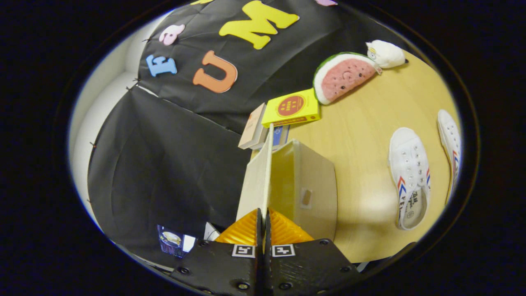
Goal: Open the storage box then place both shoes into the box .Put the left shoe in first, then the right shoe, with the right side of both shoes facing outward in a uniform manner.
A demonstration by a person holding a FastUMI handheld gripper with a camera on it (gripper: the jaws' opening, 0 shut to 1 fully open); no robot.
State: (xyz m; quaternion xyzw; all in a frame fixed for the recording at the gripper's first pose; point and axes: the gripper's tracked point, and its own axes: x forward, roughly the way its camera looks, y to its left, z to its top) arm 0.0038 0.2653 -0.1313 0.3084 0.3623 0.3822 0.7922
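Pinching the storage box (306,181) lid (258,181), the claw (263,222) is closed; shoes (409,176) lie well apart.

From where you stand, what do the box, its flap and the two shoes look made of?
The storage box and its lid, pinched between the tongs, look like matte cream cardboard or stiff fabric: flat panels, thin edge. The shoes look like white canvas with metal eyelets and rubber toes.
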